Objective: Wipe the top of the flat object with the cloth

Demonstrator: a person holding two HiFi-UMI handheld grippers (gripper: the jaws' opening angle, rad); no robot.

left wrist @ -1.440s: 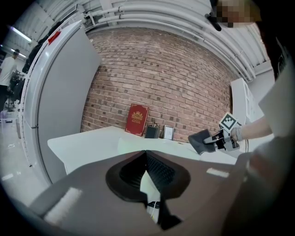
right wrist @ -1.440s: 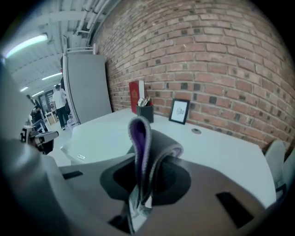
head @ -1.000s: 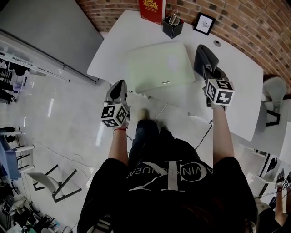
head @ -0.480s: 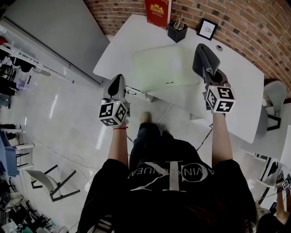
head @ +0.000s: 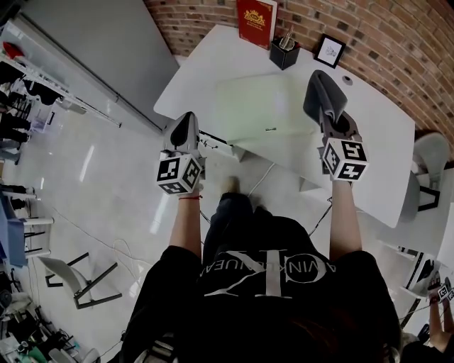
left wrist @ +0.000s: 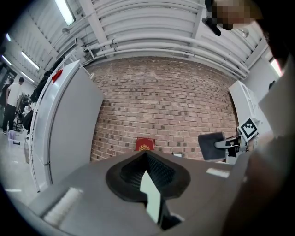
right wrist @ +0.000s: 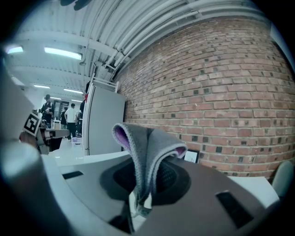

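A pale green flat object (head: 264, 110), shaped like a closed laptop, lies on the white table (head: 376, 142). My right gripper (head: 326, 110) is shut on a folded grey cloth (head: 321, 92) and hangs just off the flat object's right edge. In the right gripper view the cloth (right wrist: 145, 147) stands up out of the jaws, grey with a purple inner side. At the table's front left edge my left gripper (head: 186, 122) is shut with nothing in it. From the left gripper view the cloth (left wrist: 209, 146) shows at the far right.
At the table's far edge, against the brick wall, stand a red book (head: 257, 21), a black pen holder (head: 284, 53) and a small framed picture (head: 330, 51). A grey cabinet (head: 92, 49) stands at the left. Cables hang under the table. A chair (head: 429, 159) is at the right.
The head view has shifted, so the table sits a little lower and further right in it. Both grippers keep about the same places by the table; the cloth stays gripped.
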